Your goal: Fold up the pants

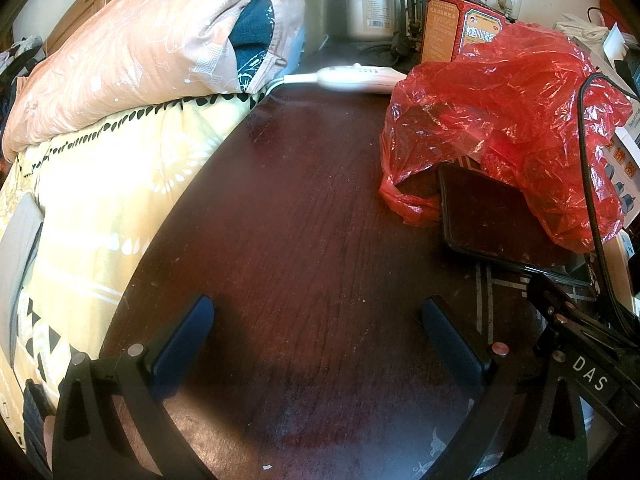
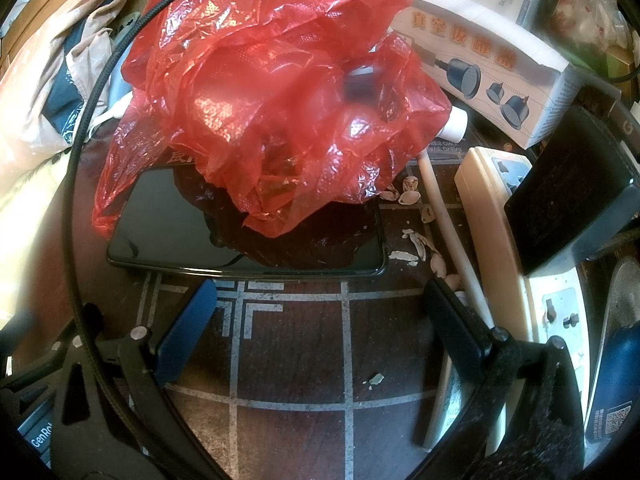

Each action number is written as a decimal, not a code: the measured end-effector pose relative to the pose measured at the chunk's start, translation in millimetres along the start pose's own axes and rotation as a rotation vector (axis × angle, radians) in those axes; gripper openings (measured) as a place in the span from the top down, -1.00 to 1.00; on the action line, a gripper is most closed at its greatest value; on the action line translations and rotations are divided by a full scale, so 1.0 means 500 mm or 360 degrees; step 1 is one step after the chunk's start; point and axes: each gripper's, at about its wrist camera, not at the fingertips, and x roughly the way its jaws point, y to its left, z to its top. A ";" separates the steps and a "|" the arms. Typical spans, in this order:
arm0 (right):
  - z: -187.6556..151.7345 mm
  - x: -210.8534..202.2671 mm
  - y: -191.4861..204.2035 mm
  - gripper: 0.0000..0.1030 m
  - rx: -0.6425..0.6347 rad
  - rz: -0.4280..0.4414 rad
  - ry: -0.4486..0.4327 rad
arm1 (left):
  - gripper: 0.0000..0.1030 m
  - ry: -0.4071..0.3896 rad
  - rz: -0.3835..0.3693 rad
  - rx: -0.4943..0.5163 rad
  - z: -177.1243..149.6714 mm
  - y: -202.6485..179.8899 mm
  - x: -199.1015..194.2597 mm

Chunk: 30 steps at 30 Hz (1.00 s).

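Note:
No pants are clearly in view. A grey fabric piece [image 1: 18, 256] lies on the bed at the far left; I cannot tell what it is. My left gripper [image 1: 318, 314] is open and empty, low over the dark wooden table [image 1: 300, 220]. My right gripper [image 2: 320, 296] is open and empty, low over the table's patterned part [image 2: 292, 344], just in front of a black phone [image 2: 168, 224]. The right gripper's body also shows in the left wrist view [image 1: 576, 364].
A red plastic bag [image 1: 508, 120] partly covers the phone [image 1: 492, 220]. A bed with a yellow quilt [image 1: 108, 200] and a peach pillow [image 1: 120, 60] lies left. A power strip [image 2: 492, 216], a black adapter [image 2: 568, 192], a white box [image 2: 492, 56], nut shells [image 2: 416, 240] and cables crowd the right.

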 end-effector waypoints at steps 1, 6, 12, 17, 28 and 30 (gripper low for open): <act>0.002 0.004 0.005 -1.00 0.0000 0.0000 0.0000 | -1.00 0.0000 0.0000 0.0000 0.000 0.000 0.000; 0.002 0.004 0.006 -1.00 0.0000 -0.0001 0.0000 | -1.00 0.0000 0.0001 0.0000 0.000 0.000 0.000; 0.002 0.005 0.006 -1.00 0.0001 -0.0001 0.0000 | -1.00 -0.0001 0.0001 0.0000 0.000 0.000 0.000; 0.002 0.003 0.005 -1.00 0.0001 -0.0002 0.0000 | -1.00 -0.0001 0.0002 0.0000 0.000 0.000 0.000; 0.003 0.006 0.008 -1.00 0.0001 -0.0003 0.0000 | -1.00 -0.0001 0.0003 -0.0001 0.000 0.000 0.000; 0.003 0.006 0.008 -1.00 0.0001 -0.0003 0.0000 | -1.00 -0.0001 0.0003 -0.0001 -0.001 0.000 0.000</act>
